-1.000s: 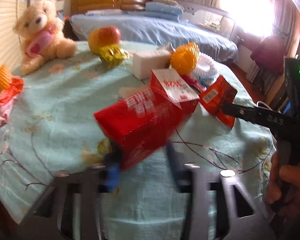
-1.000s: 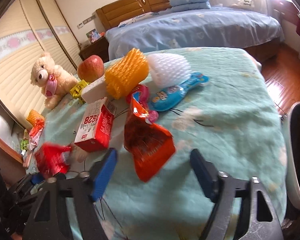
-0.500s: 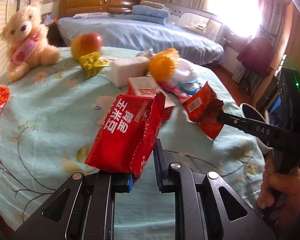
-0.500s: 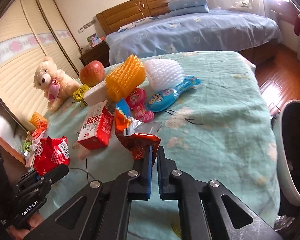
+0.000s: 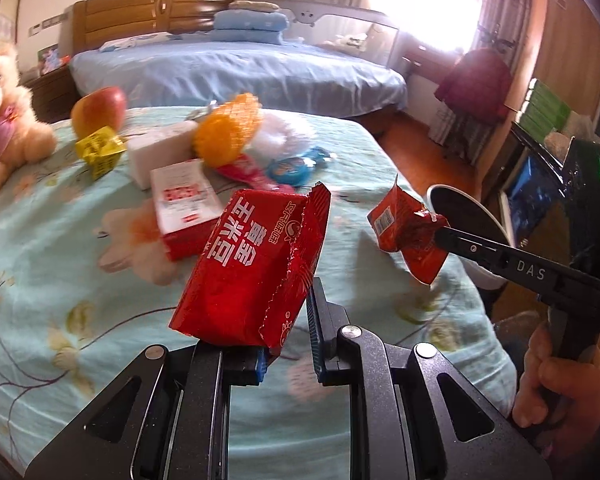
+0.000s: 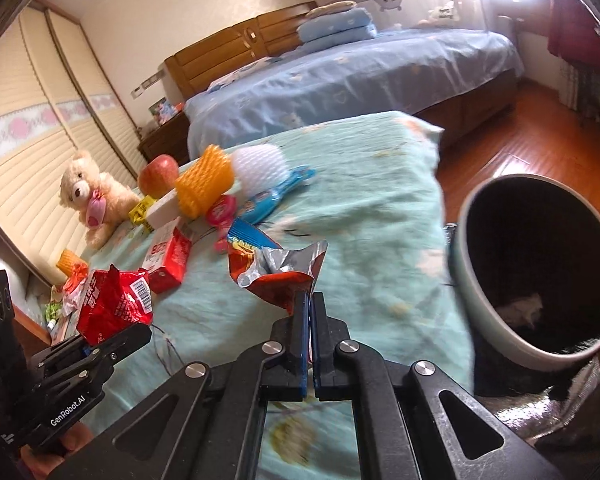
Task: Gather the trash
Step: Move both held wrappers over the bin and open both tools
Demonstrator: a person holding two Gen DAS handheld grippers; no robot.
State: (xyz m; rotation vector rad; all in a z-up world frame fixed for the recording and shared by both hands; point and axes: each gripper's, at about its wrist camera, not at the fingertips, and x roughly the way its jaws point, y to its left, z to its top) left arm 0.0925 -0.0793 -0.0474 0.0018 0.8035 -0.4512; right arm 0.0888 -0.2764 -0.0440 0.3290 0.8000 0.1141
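A second ago the right gripper [image 6: 309, 312] stood wide around the torn orange-red snack wrapper [image 6: 278, 276] while that one lay on the light green bedspread [image 6: 360, 184]; now its jaws are pressed together on the wrapper's lower edge and the wrapper hangs free above the cloth. The left gripper [image 5: 286, 332] has also lifted its piece, the red snack bag [image 5: 256, 264], which earlier was low over the bedspread and blurred. In my judgement the pick-up step is finished for both pieces, and what remains is to carry them to the trash bin [image 6: 488, 304], which stands just beside the bed edge on the right (something pale already lies at its bottom).

The left gripper is almost closed, its pads clamping the bottom of the red bag, which leans to the right. The right one is clenched fully on thin foil.

Other trash is not yet collected: the red-and-white carton [image 5: 184, 208], the blue wrapper [image 6: 276, 198] and the foam fruit nets.
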